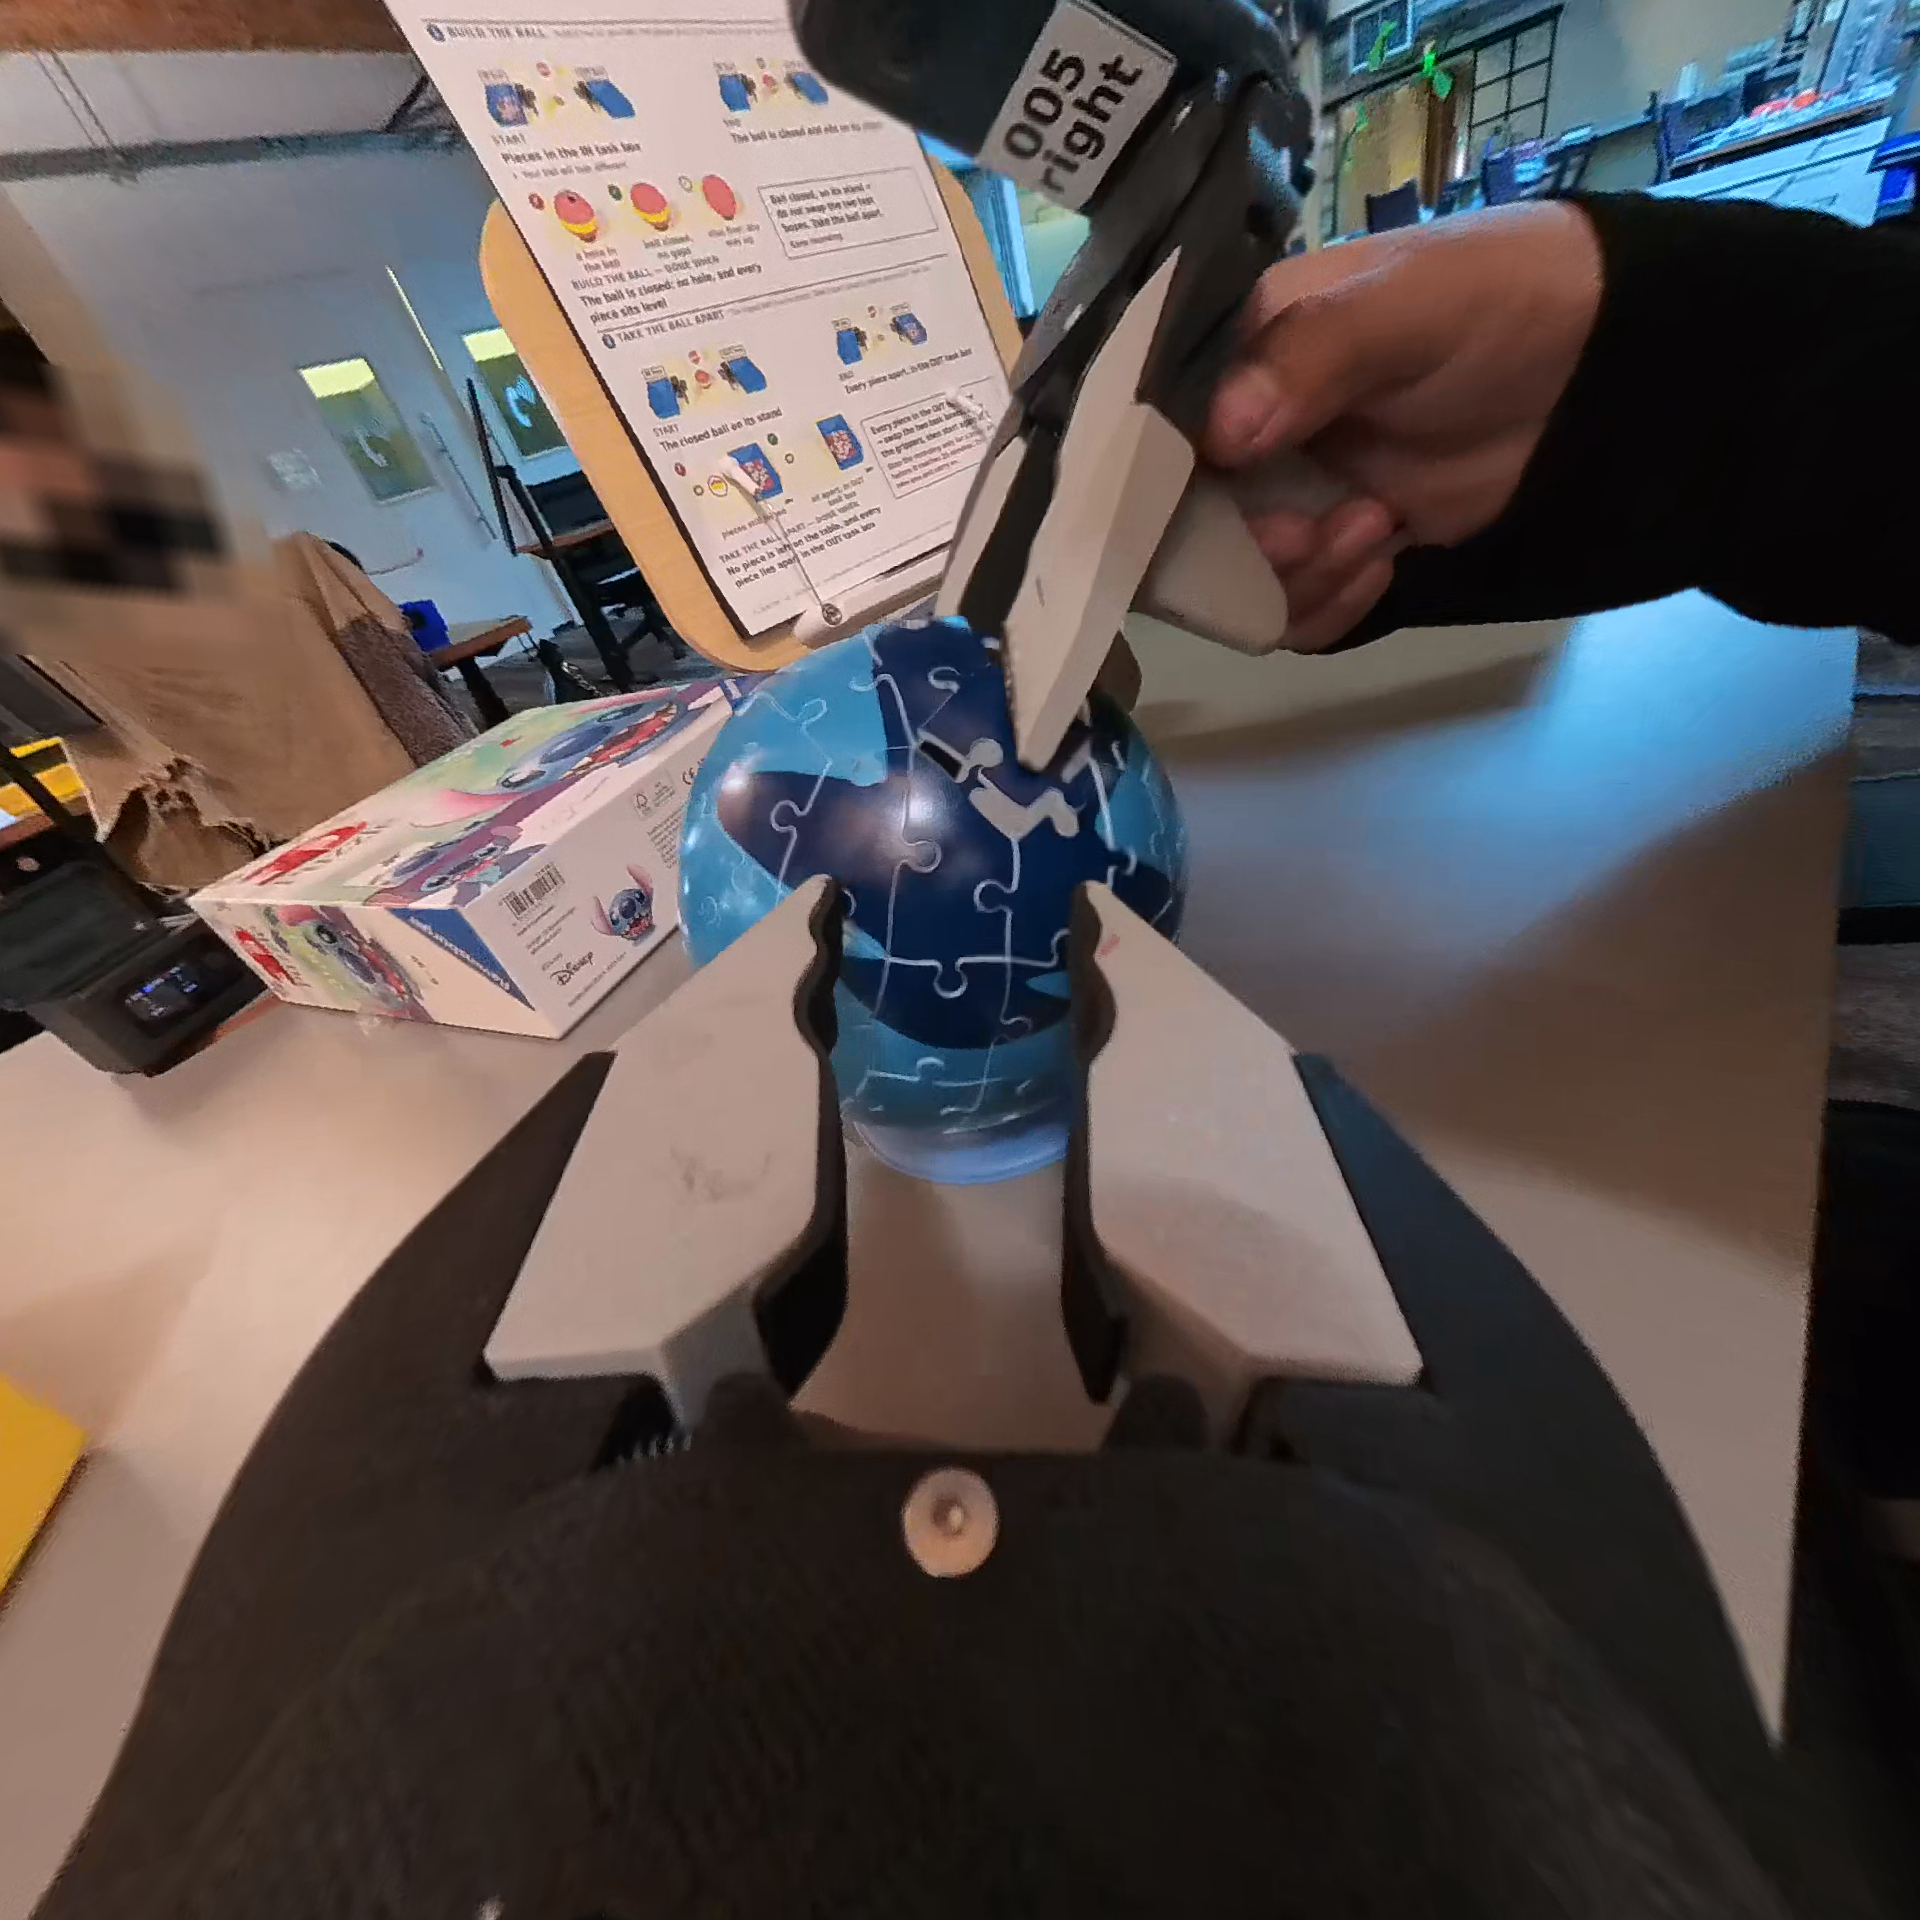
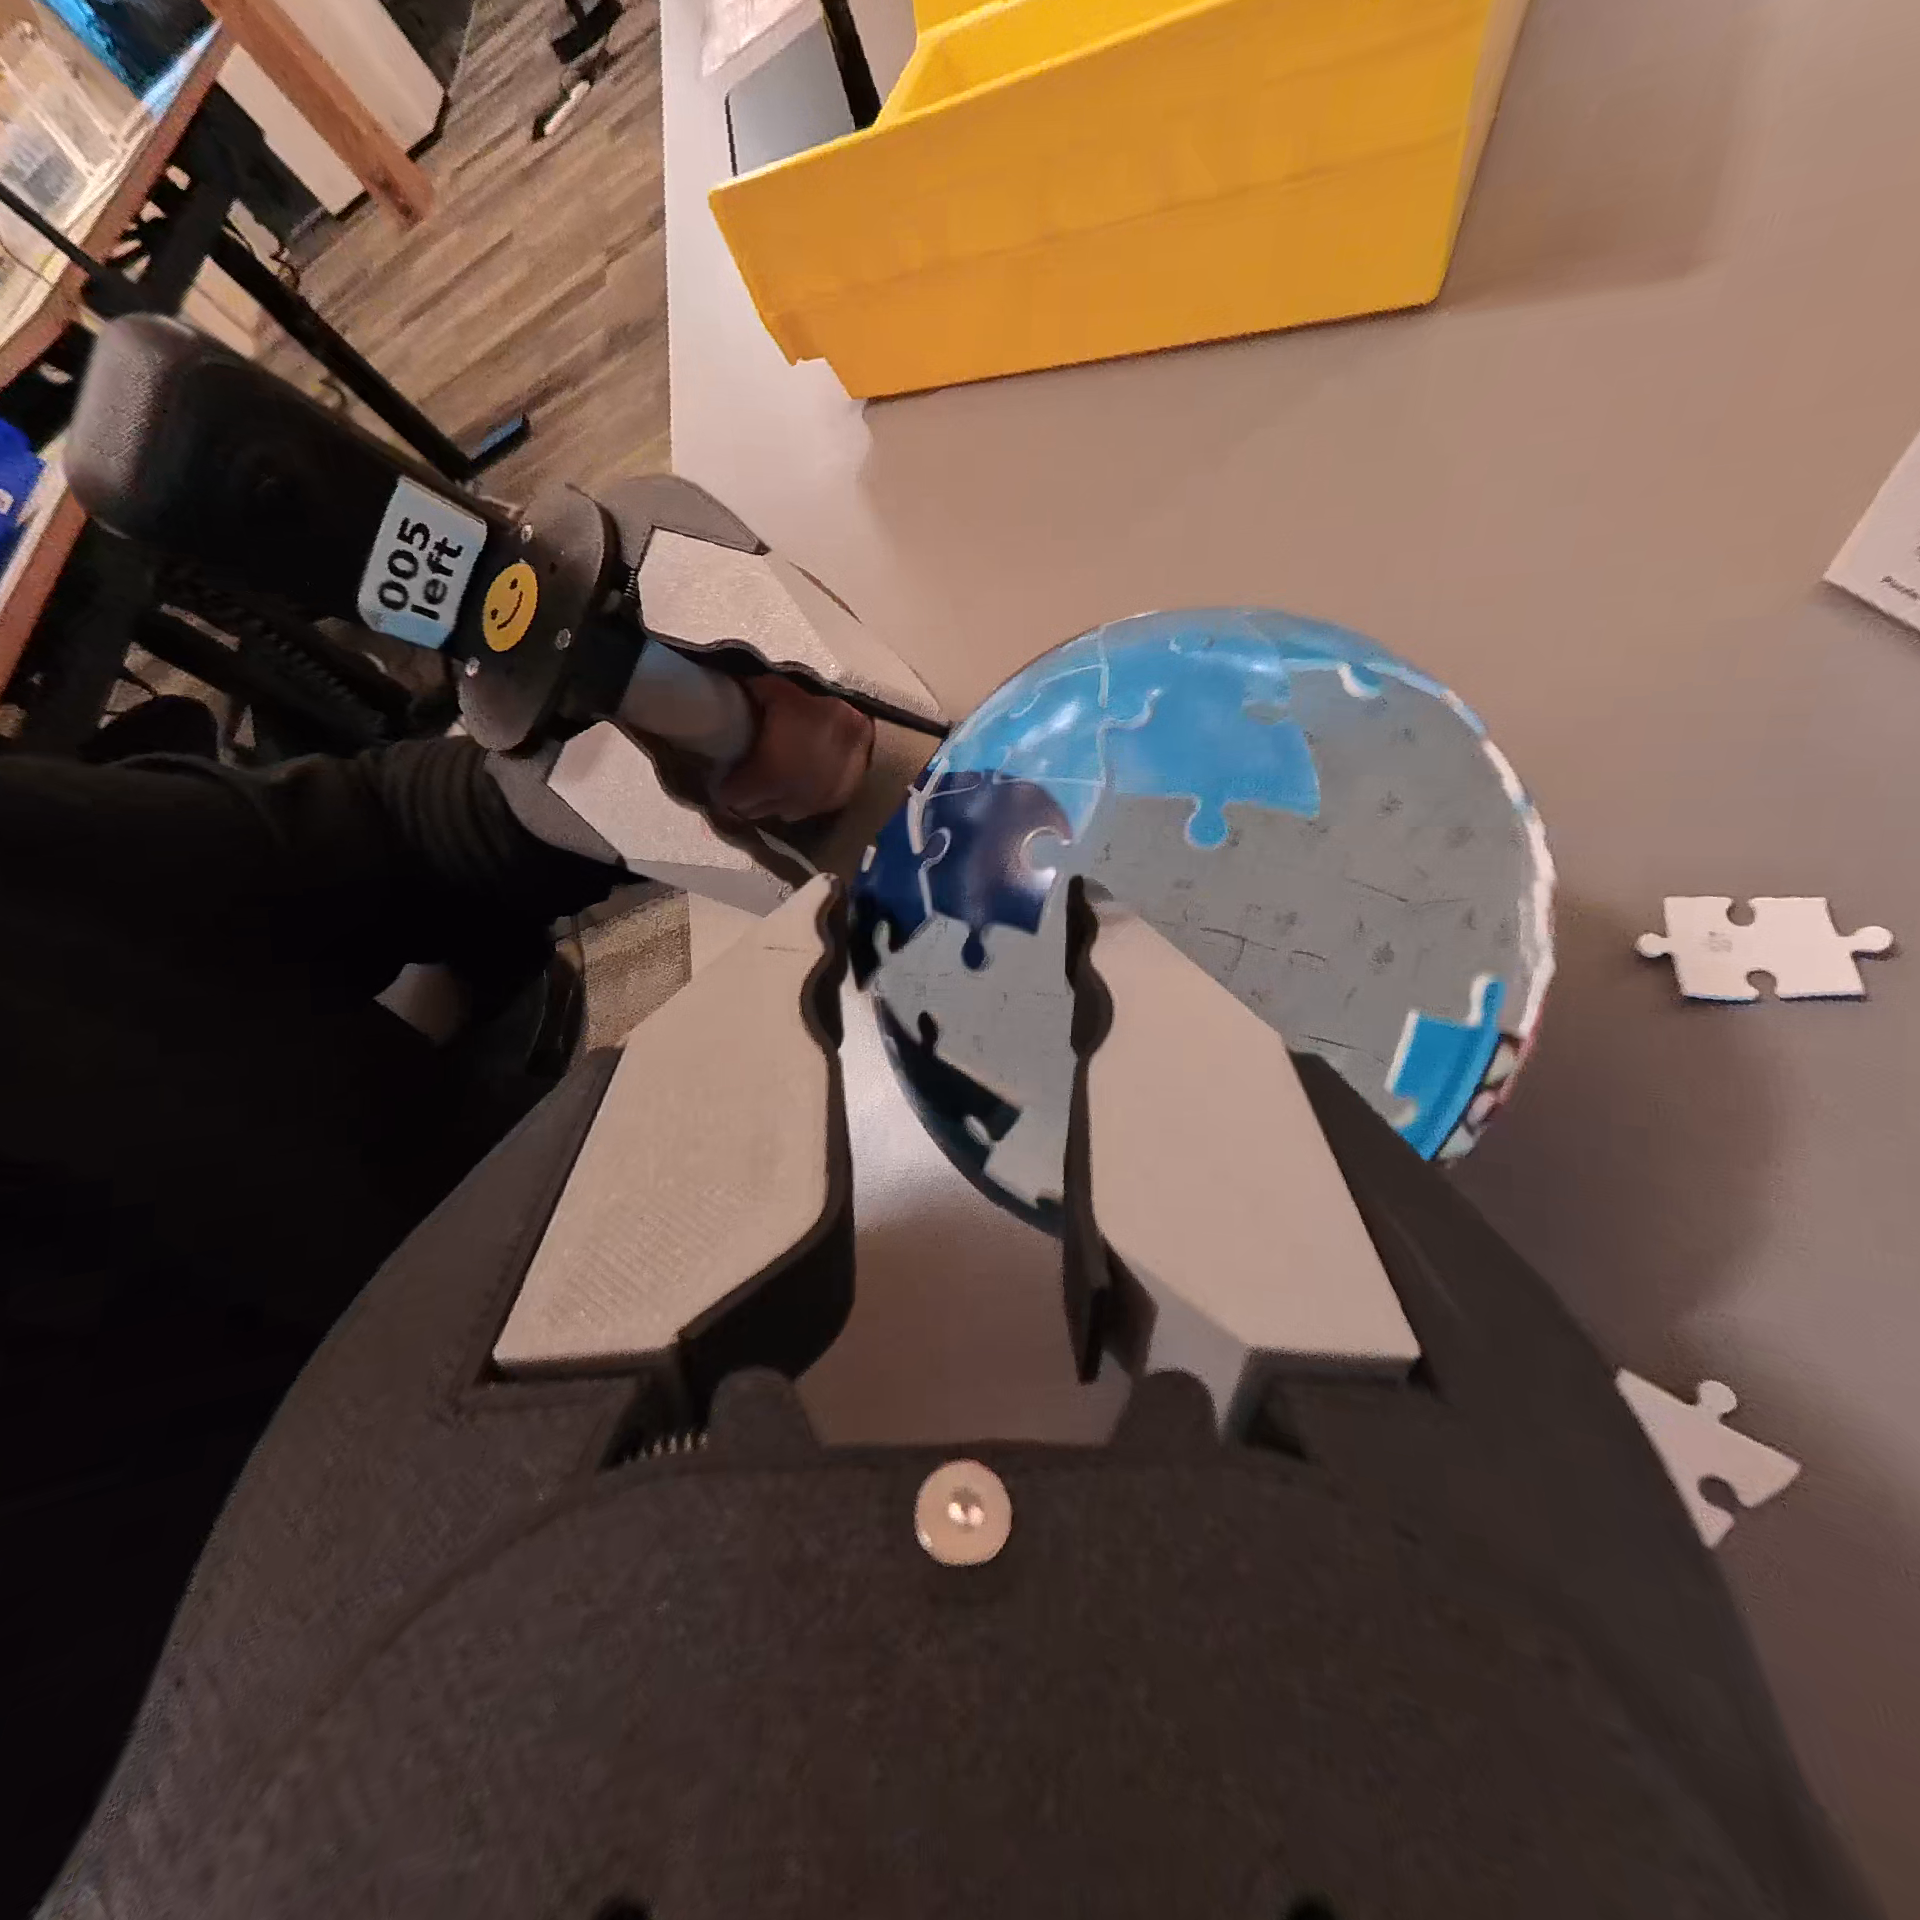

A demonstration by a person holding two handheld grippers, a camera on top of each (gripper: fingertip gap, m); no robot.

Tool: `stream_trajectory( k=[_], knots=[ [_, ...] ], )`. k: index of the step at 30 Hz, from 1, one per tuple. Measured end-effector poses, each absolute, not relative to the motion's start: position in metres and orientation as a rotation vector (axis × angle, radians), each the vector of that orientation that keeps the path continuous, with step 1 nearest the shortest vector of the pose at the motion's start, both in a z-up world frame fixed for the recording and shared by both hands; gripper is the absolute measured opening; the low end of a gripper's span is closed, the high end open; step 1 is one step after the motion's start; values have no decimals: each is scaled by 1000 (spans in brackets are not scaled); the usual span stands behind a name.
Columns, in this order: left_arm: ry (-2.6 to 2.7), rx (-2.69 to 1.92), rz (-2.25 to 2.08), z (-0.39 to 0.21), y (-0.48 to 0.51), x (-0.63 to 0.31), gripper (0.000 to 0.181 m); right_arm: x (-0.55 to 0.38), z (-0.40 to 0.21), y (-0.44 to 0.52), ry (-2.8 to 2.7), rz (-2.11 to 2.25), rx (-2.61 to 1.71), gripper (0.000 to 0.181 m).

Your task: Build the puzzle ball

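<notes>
Pressing stage: a piece is being worked into the top of the ball, by my reading.
Left tongs (image 1: 951, 914): lower centre of the left wrist view, jaws spread, flanking the ball's near side low down; whether the tips touch it I cannot tell.
Right tongs (image 2: 951, 904): lower centre of the right wrist view, jaws parted and holding nothing, tips at the ball's upper surface; seen from the left wrist view they come down from the upper right, one tip touching the crown.
Blue jigsaw-patterned plastic puzzle ball (image 1: 930, 883): middle of the left wrist view, standing on the pale grey bench (image 1: 1455, 935), straight ahead of the left tongs and beneath the right ones.
Gap: a pale, unfilled patch near the ball's top, just beside the right tip; the right wrist view shows broad grey areas on the far side, so much is unfinished.
Key relation: the ball lies between the two tongs, the left bracing from the side, the right nearer the open spot.
Loose white puzzle pieces (image 2: 1761, 945): right edge of the right wrist view, flat on the bench, apart from the ball.
Printed cardboard puzzle box (image 1: 457, 894): left of the ball, lying on its side.
Yellow plastic bin (image 2: 1122, 177): top of the right wrist view, well beyond the ball.
Instruction sheet on a wooden board (image 1: 727, 312): upright behind the ball.
</notes>
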State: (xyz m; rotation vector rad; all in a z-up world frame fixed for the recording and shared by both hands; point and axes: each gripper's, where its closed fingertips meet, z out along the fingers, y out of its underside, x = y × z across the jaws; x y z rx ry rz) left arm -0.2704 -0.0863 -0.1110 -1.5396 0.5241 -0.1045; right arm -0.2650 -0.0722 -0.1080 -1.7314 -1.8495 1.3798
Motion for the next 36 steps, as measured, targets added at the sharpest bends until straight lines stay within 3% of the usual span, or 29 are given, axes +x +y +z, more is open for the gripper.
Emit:
stream_trajectory(
  k=[5, 7, 23, 29, 36],
  knots=[
    [556, -1528, -78, -111, -87, -267, 39, -269, -111, -76, -1916, 1367, -1752, 30],
    [568, -1520, -85, -111, -88, -265, 31, -270, -111, -76, -1937, 1336, -1749, 30],
    [588, -1516, -84, -111, -88, -260, 29, -243, -115, -67, -2081, 1205, -1754, 34],
    [596, -1507, -84, -109, -87, -257, 26, -241, -106, -66, -2046, 1336, -1772, 19],
    [612, -1511, -117, -109, -84, -252, 17, -245, -108, -66, -2024, 1409, -1801, 16]
  ],
)
